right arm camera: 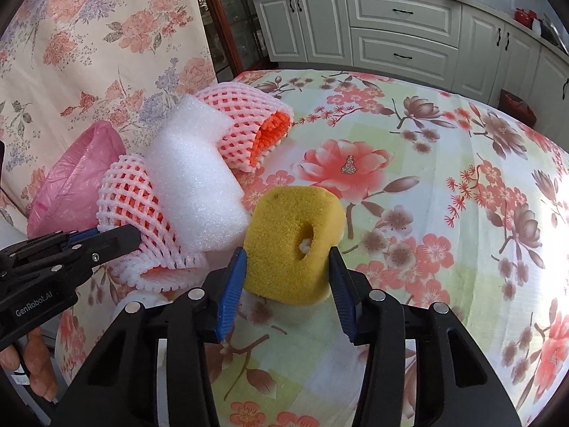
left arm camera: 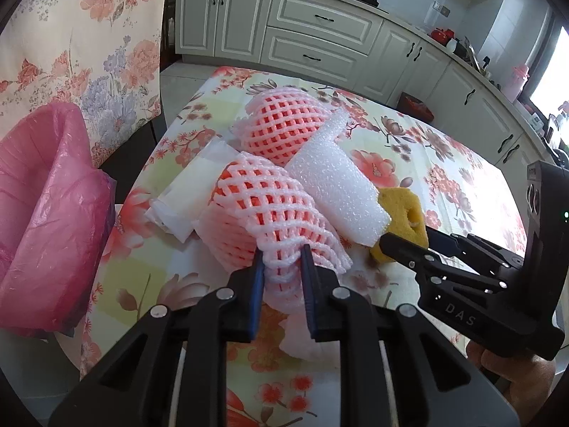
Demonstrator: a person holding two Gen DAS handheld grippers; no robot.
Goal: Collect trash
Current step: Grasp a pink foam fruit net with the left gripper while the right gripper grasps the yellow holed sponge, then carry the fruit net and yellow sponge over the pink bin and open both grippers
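Kitchen cabinets (left arm camera: 313, 35) are running along the back wall, cream fronts with dark handles. Floral curtain (right arm camera: 99, 35) is hanging at the left. Below it, the table (right arm camera: 444, 185) is wearing a flowered cloth and carrying all the trash, clustered toward its left end.

Pink bag (left arm camera: 46, 220) is sitting open-mouthed just off the table's left edge, near the pile but apart from it.

Far foam net (left arm camera: 284, 124), pink mesh with orange inside, is lying at the back of the pile. White foam block (left arm camera: 334, 185) is leaning across between it and the near foam net (left arm camera: 270, 220), touching both. White wrapper (left arm camera: 188, 195) is lying flat against the near net's left side.

Yellow sponge (right arm camera: 295, 245), ring-shaped with a hole through it, is standing on edge just right of the white block.

Left tongs (left arm camera: 282, 267) are pinching the near net's front edge, mesh bunching between the blue pads (left arm camera: 258, 295). Right tongs (right arm camera: 288, 270) are pressing on both sides of the sponge, pads contacting its flanks. A hand (right arm camera: 39, 366) is gripping the left tool's handle at the lower left of the right view.
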